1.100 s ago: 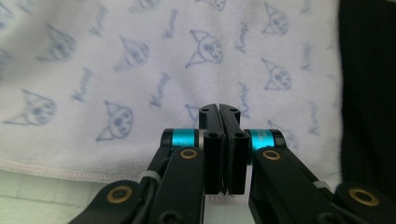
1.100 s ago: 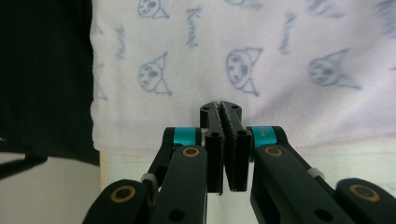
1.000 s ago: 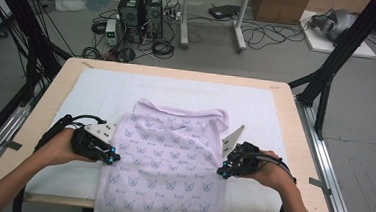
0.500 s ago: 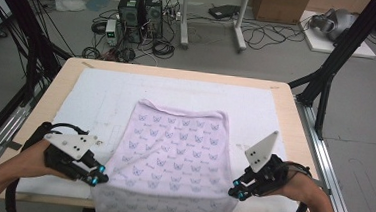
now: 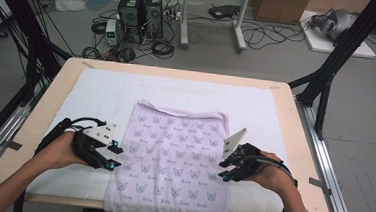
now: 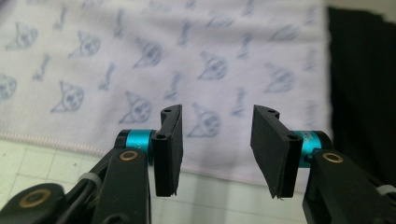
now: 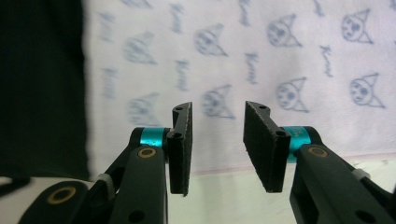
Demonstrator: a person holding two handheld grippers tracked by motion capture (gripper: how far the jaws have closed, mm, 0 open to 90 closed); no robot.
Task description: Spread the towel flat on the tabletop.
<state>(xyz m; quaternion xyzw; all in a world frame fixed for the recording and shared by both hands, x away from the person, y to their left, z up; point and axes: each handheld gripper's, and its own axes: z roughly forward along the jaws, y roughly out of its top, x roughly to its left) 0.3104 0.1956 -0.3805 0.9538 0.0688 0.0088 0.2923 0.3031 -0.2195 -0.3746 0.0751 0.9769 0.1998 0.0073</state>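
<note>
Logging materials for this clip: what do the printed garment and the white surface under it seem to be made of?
Garment: soft pale-lilac knit fabric, probably cotton, matte, with printed cat faces and a stitched hem. Mat: white, matte, faintly gridded like a cutting mat; material uncertain.

A pale wooden desk (image 5: 302, 159) carries a white gridded mat (image 5: 101, 95), and beyond it on the grey floor (image 5: 365, 123) stand two black computer towers (image 5: 142, 6) amid tangled cables (image 5: 261, 36), a cardboard box (image 5: 277, 6) and black frame struts (image 5: 337, 56).
</note>
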